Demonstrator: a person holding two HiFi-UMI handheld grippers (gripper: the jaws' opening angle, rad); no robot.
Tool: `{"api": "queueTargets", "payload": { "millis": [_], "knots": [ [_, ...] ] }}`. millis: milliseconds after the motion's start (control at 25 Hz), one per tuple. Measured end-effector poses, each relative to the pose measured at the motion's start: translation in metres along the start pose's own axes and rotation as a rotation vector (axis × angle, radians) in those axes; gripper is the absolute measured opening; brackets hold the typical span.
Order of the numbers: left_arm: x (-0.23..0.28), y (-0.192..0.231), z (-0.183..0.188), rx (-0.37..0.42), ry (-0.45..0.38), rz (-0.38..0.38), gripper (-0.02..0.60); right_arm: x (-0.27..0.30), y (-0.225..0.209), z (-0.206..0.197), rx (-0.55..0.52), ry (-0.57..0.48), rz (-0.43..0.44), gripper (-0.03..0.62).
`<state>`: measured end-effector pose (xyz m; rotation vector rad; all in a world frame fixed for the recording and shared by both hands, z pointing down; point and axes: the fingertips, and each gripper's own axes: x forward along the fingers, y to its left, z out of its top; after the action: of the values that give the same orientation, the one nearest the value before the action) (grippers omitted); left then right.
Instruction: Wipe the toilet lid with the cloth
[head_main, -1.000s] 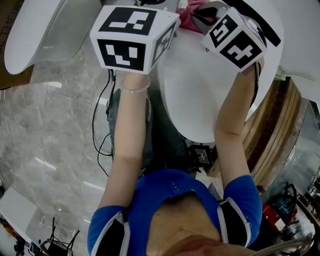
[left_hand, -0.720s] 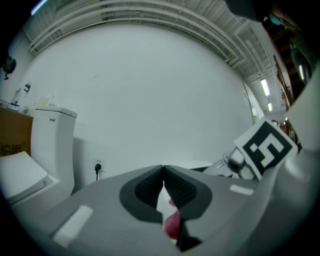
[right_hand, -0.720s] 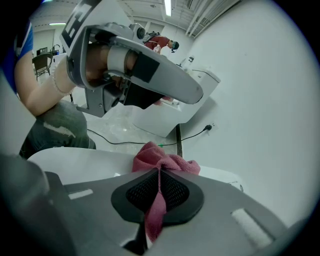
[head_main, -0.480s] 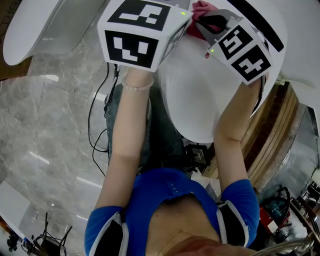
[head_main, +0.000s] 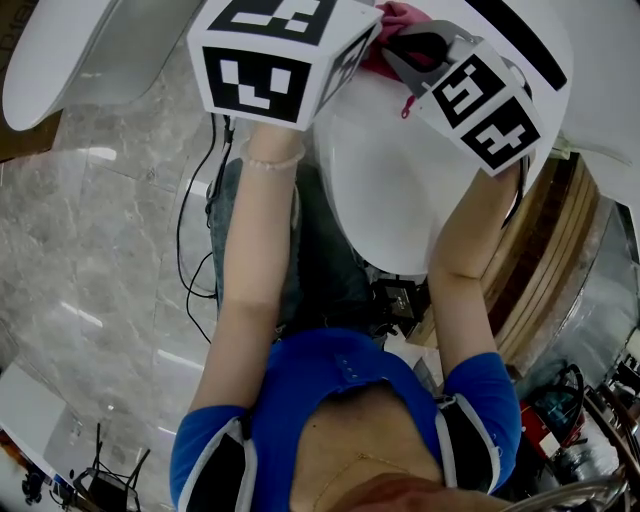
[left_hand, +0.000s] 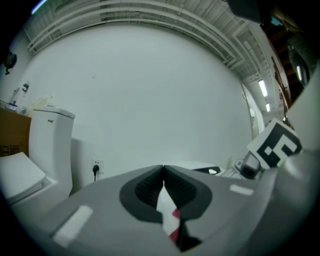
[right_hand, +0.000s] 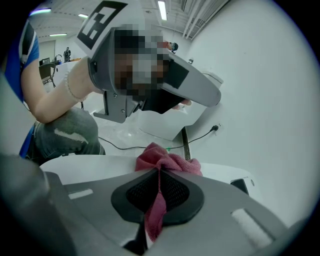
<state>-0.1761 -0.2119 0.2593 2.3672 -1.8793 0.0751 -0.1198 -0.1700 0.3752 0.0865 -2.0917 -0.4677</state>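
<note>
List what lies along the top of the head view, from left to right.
From the left: neighbouring white toilet → left marker cube → pink cloth → right marker cube.

R gripper (right_hand: 159, 172) tight on pink cloth (right_hand: 169, 160), toilet lid (right_hand: 90, 167) just beyond.

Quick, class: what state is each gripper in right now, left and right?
Left gripper: closed, with nothing gripped between its jaws.
Right gripper: closed on the pink cloth.
</note>
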Motion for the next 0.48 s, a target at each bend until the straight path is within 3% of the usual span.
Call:
{"api": "queueTargets", "payload": {
  "millis": [280, 480],
  "knots": [
    [0.001, -0.007, -0.001, 0.011, 0.009, -0.019, 0.002, -0.006, 0.014, -0.001, 0.011, -0.012, 0.05, 0.011],
    [0.003, -0.013, -0.001, 0.018, 0.007, -0.031, 0.002, -0.005, 0.015, -0.002, 0.001, -0.028, 0.033, 0.011]
  ]
}}
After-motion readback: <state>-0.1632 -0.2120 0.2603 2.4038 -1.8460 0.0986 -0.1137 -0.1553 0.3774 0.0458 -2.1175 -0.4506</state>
